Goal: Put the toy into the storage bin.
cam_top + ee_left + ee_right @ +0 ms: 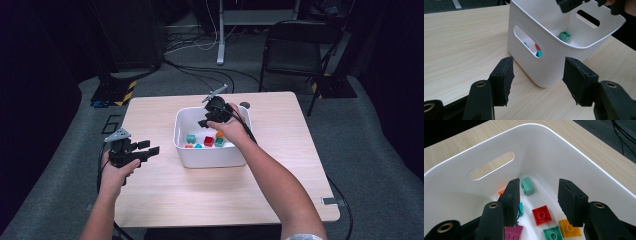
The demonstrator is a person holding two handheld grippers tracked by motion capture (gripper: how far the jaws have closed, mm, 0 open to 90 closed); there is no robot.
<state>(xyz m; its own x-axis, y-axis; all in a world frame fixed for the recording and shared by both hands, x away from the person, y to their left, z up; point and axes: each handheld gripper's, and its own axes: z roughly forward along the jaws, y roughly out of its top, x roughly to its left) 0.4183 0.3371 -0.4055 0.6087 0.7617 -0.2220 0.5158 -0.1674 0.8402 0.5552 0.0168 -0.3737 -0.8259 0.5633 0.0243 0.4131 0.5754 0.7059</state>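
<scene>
— Two hand-held grippers on my screens; where does each one stand?

— I have the right hand-held gripper [207,121] over the white bin [210,159], dipped inside its rim at the far side; its jaws stand apart with nothing between them, and no pad presses on a brick. I see the left hand-held gripper [150,148] above the bare desk [165,195], just beside the bin's left wall; its jaws are wide and hold nothing.

— And the bricks?

— Loose on the bin's floor; through the right gripper view I count a red brick [542,215] below the gap of the jaws, an orange-yellow brick [567,228] touching a green brick [553,233] at the near edge, a magenta brick [513,232] under the left jaw, a mint brick [527,185] lying tilted in the far corner, and a sliver of an orange brick [502,192] mostly hidden behind the jaw.

— Does the left gripper view add anything?

— It looks at the bin's corner [544,67]; through the handle slot [527,43] I make out bits of teal and red, and over the rim one mint brick [564,36] on the floor; the right gripper's black jaws hang at the top of that view, above the bin.

— Anything else around?

— One folding chair [295,47] stands on the grey carpet beyond the desk, with cables on the floor near it.
</scene>
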